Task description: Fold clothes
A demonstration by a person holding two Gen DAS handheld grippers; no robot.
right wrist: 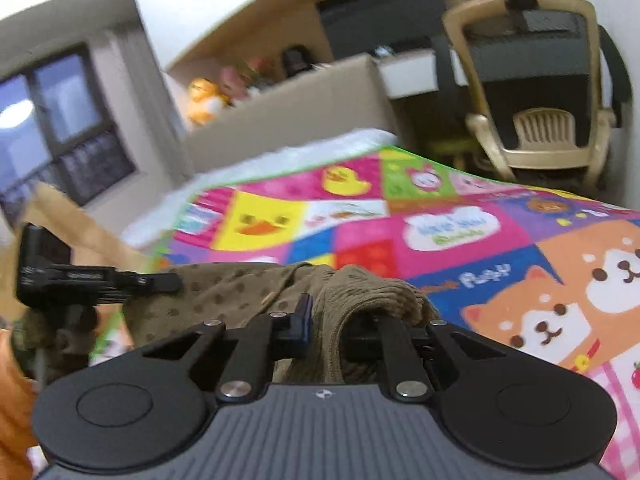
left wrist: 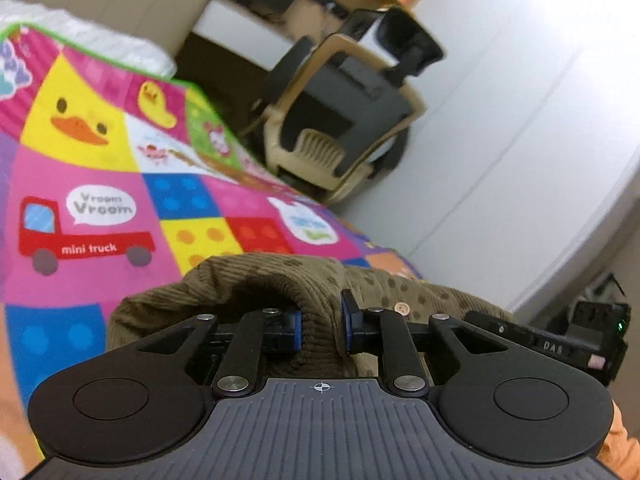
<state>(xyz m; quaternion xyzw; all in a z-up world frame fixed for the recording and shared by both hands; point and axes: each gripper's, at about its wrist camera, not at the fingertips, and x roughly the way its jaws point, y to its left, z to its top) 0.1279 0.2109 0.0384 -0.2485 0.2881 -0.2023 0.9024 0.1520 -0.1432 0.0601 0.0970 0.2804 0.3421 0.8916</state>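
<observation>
Left gripper, right gripper both clenched on olive garment, bunched low centre over mat. My worry: thick ribbed edge slipping out, fold skewing.

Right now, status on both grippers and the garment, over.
Left gripper shut on olive garment. Right gripper shut on same garment, ribbed fold bunched over one finger. Garment held above cartoon mat. Nothing in the way.
</observation>
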